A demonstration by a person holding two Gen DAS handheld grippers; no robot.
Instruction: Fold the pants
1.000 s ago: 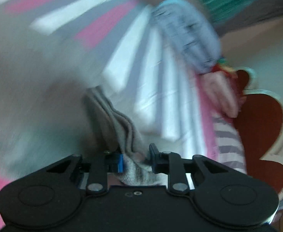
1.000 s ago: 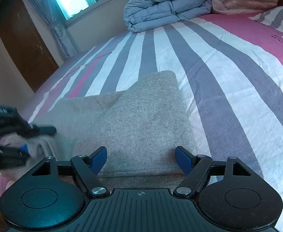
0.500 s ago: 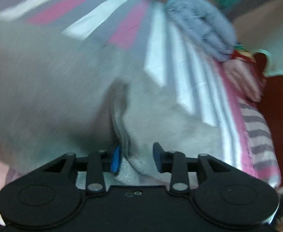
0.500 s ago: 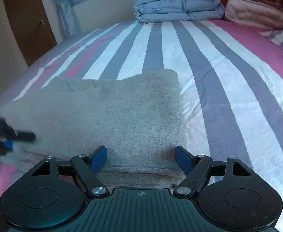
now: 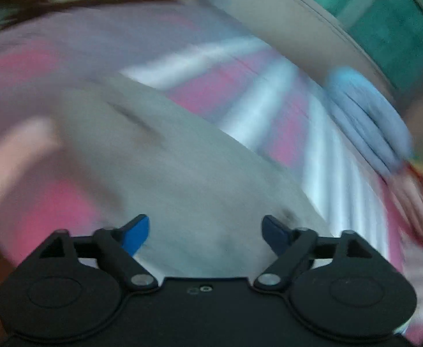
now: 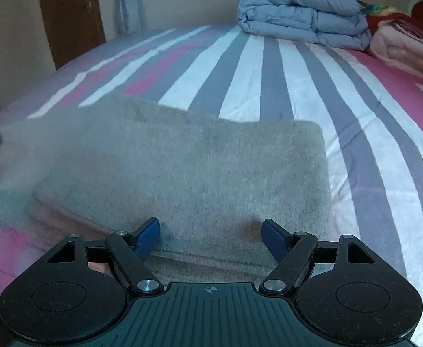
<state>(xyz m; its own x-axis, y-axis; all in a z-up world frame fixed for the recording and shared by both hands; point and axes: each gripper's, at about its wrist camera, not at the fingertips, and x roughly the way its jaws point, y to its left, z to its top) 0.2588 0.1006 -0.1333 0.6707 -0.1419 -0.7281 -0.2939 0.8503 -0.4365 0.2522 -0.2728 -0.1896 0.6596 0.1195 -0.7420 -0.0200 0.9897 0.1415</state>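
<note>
The grey pants (image 6: pixel 188 173) are seen lying folded on the near part of the striped bedsheet (image 6: pixel 364 150), their folded edge toward the right. The right gripper (image 6: pixel 211 235) is held just over the near edge of the pants with its jaws spread wide and nothing between them. The left gripper (image 5: pixel 205 232) is likewise spread apart and empty above the blurred pants (image 5: pixel 182 167). A folded blue duvet (image 6: pixel 301 14) is seen at the far end of the bed.
</note>
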